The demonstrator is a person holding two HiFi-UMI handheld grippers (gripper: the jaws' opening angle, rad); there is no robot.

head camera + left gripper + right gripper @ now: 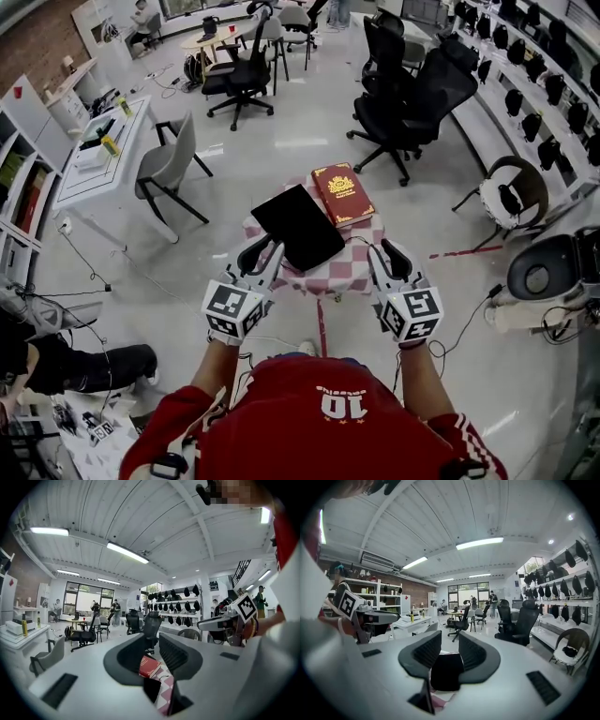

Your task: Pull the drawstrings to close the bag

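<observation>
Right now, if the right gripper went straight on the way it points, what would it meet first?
Most likely the black bag, seen straight ahead between the right gripper's open jaws; how far off it lies is unclear.

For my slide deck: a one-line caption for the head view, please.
Left gripper and right gripper, jaws apart, poised before a black bag and red book on a checkered table.

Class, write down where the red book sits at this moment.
In the head view, the red book lies at the far right of the checkered cloth. The black bag is right beside it on its left.
</observation>
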